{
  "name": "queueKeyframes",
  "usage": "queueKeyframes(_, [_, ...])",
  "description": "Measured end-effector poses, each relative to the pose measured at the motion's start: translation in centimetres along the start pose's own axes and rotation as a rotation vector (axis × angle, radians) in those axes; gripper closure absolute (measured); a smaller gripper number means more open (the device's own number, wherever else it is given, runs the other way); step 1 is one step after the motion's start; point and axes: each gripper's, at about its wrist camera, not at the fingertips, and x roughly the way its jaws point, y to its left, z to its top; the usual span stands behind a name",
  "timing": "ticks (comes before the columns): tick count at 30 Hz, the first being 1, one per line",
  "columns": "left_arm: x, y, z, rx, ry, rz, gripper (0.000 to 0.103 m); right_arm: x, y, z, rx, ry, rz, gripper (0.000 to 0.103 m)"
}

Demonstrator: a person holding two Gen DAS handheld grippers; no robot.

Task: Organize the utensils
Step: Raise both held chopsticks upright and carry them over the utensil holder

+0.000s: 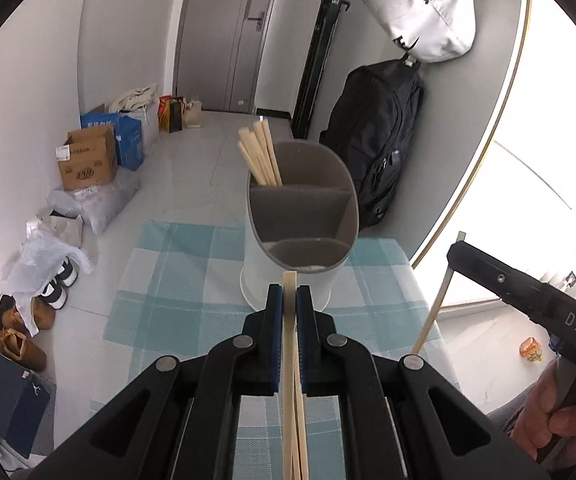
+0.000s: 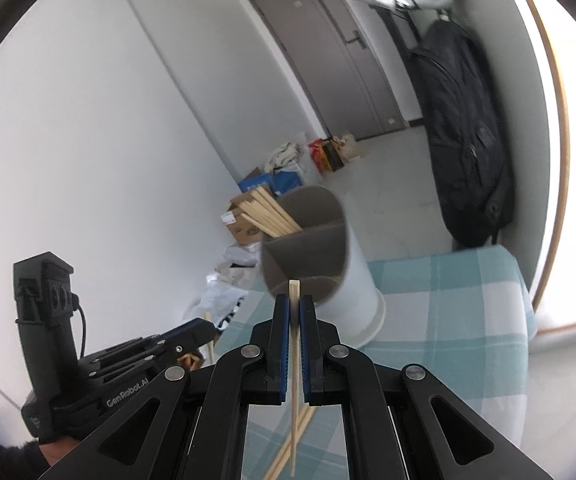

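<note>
Your left claw (image 1: 290, 304) is pinched nearly closed on a wooden chopstick (image 1: 290, 320). The stick runs lengthwise between the blue pads (image 1: 275, 320), its blunt end poking out just past the tips. More pale sticks show below it, between the claw's arms; whether they are also gripped or lie on the bench, you cannot tell from here.

Your right claw (image 2: 295, 312) is likewise pinched almost shut on a single chopstick (image 2: 294, 308). Its square end stands a little beyond the fingertips and its long end hangs down toward the cloth. A couple of loose chopsticks (image 2: 288, 448) lie crossed on the bench beneath it.

The utensil holder (image 1: 302, 216) stands upright on the bench (image 1: 175, 280), which is covered by a blue-and-white checked cloth. It is white outside, grey inside, and split by dividers into compartments. A bundle of chopsticks (image 1: 259, 152) leans out of the far compartment. The middle and near compartments look bare of sticks.

Both held sticks point toward the holder's near rim, just short of it. Seen from the left camera, the right claw (image 1: 464, 248) sits off to the right, apart from the holder, its stick slanting downward.

A black backpack (image 1: 380, 148) hangs on the wall behind the bench.
</note>
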Motion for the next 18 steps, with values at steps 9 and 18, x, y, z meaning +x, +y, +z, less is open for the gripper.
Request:
queueKeyframes(9, [-2.3, 0.1, 3.8, -0.074, -0.089, -0.036, 0.101, -0.8, 2.1, 3.4, -0.029, -0.030, 0.018, 0.099])
queueKeyframes(18, [-2.7, -0.3, 9.4, -0.096, -0.169, -0.050, 0.101, -0.5, 3.2, 9.4, -0.074, -0.045, 0.025, 0.099])
